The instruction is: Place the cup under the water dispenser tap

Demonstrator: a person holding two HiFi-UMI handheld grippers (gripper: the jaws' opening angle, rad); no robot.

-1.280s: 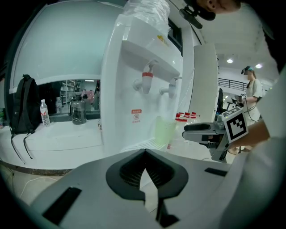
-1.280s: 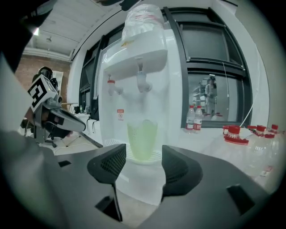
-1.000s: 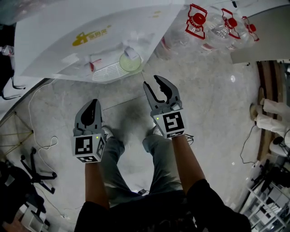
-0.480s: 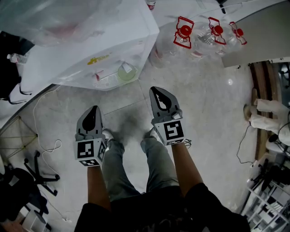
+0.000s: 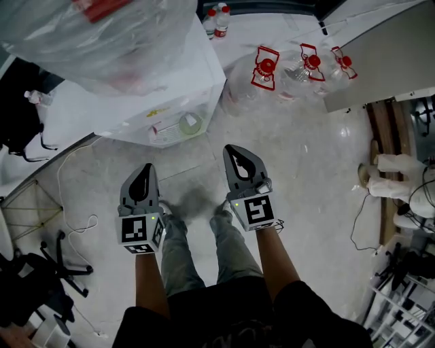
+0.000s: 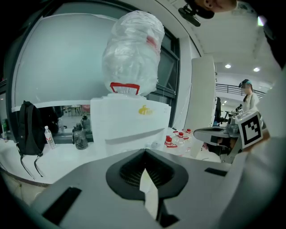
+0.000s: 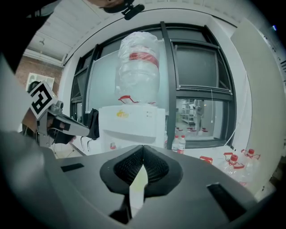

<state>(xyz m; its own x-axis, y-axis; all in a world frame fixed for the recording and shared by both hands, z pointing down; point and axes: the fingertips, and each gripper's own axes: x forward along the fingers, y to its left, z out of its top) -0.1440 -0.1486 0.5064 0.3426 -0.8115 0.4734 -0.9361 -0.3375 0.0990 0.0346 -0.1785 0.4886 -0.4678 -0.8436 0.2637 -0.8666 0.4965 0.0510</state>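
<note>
Jaws of left gripper [image 5: 144,170] and right gripper [image 5: 234,151] are closed and empty; cup [image 5: 189,123] stands on water dispenser [image 5: 204,81] tray.

Three large clear jugs [image 5: 307,62] with red caps and handles sat side by side on the pale stone floor [image 5: 306,156]. Just left of the jugs and farther off, two small red-capped bottles [image 5: 216,19] stood upright together. Right of the jugs and nearer, a bystander's pale shoes [image 5: 387,168] rested on the floor. Well left of the jugs, a black backpack [image 5: 17,115] sat, a white cable [image 5: 68,197] trailed across the floor, and a black chair base [image 5: 61,268] stood nearer still.
</note>
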